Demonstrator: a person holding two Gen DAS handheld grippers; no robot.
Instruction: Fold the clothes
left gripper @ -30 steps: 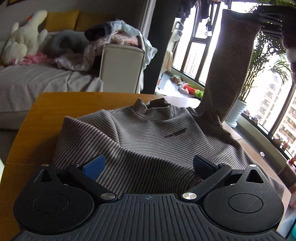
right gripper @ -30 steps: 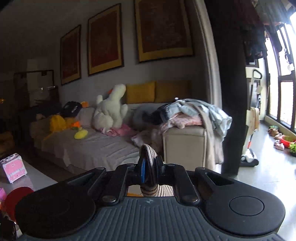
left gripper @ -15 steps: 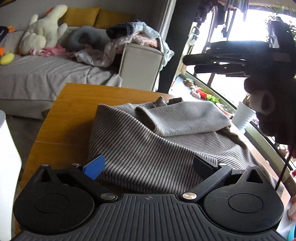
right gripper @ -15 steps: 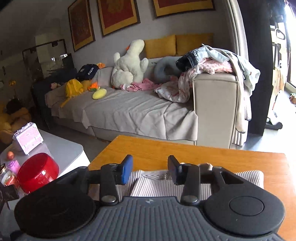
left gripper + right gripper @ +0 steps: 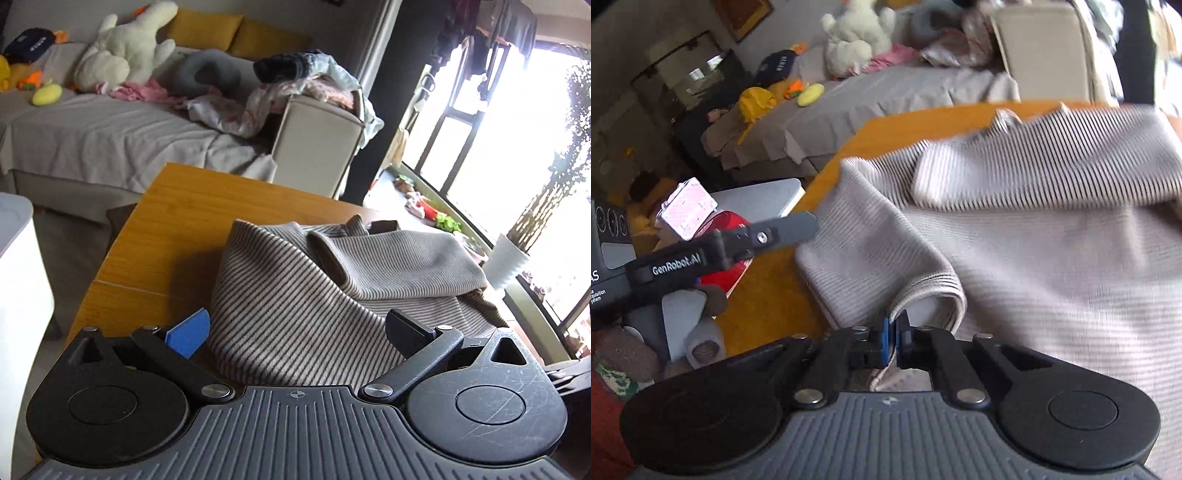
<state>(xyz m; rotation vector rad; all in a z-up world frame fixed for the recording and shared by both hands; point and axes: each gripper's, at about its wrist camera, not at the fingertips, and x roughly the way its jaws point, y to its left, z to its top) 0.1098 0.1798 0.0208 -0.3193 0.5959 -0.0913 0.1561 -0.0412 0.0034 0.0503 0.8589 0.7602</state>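
A brown-and-white striped sweater (image 5: 332, 280) lies on the wooden table (image 5: 177, 214), with one sleeve (image 5: 399, 258) folded across its chest. My left gripper (image 5: 295, 328) is open and empty, low over the sweater's near hem. My right gripper (image 5: 894, 326) is shut on the sweater's hem edge (image 5: 923, 295), which curls up in a fold at its fingertips. The sweater (image 5: 1052, 240) fills the right wrist view, with the folded sleeve (image 5: 1034, 173) at the far side. The left gripper also shows there as a grey finger (image 5: 775, 232) at the left.
A grey sofa (image 5: 110, 133) with a plush toy (image 5: 125, 55) and piled clothes (image 5: 295, 81) stands behind the table. A white side table (image 5: 757, 199) with a red bowl (image 5: 731, 240) is at the left. Windows and a potted plant (image 5: 509, 258) are at the right.
The right gripper laid the raised sleeve across the chest, let go, then moved down to the near hem and shut on it. The left gripper stayed open, its view turned left.
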